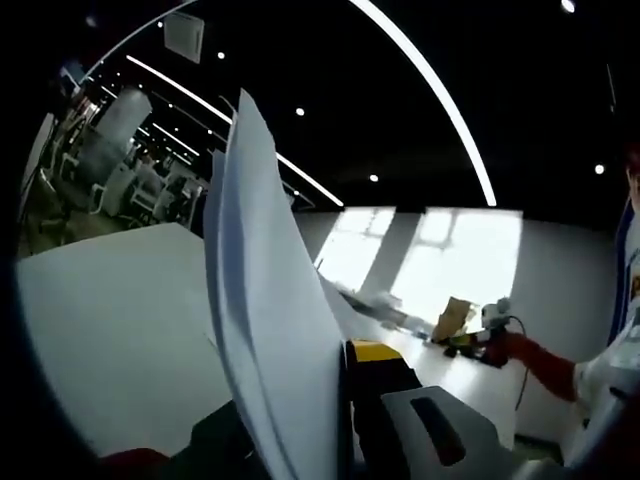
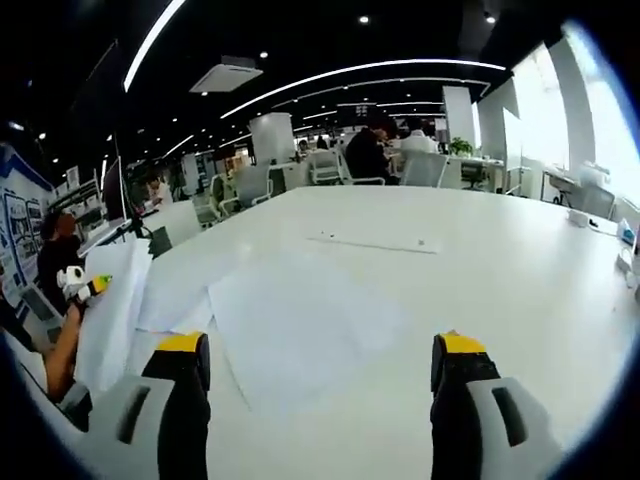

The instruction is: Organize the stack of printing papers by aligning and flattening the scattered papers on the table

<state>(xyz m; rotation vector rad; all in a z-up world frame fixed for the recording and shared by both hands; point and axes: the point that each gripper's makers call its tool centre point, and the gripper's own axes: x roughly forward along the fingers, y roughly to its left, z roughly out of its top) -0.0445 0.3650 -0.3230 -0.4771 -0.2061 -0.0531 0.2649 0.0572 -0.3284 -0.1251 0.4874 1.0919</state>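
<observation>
In the left gripper view a bundle of white papers (image 1: pixel 265 300) stands upright, and my left gripper (image 1: pixel 310 385) is shut on its lower edge. The yellow-tipped jaw sits to the right of the sheets. In the right gripper view my right gripper (image 2: pixel 320 360) is open, with its jaws wide apart above loose overlapping sheets (image 2: pixel 300 320) lying flat on the white table (image 2: pixel 520 270). One more sheet (image 2: pixel 375 240) lies farther away. At the left, the held bundle (image 2: pixel 110 300) hangs in the left gripper (image 2: pixel 82 286). The right gripper (image 1: pixel 490 338) also appears far right, in a red-sleeved hand.
A person's arm (image 2: pixel 60 350) reaches in at the left edge. Seated people and office chairs (image 2: pixel 375 150) line the table's far end. Small items (image 2: pixel 580 215) sit near the right edge by the windows. A brown box (image 1: pixel 455 318) stands on the table.
</observation>
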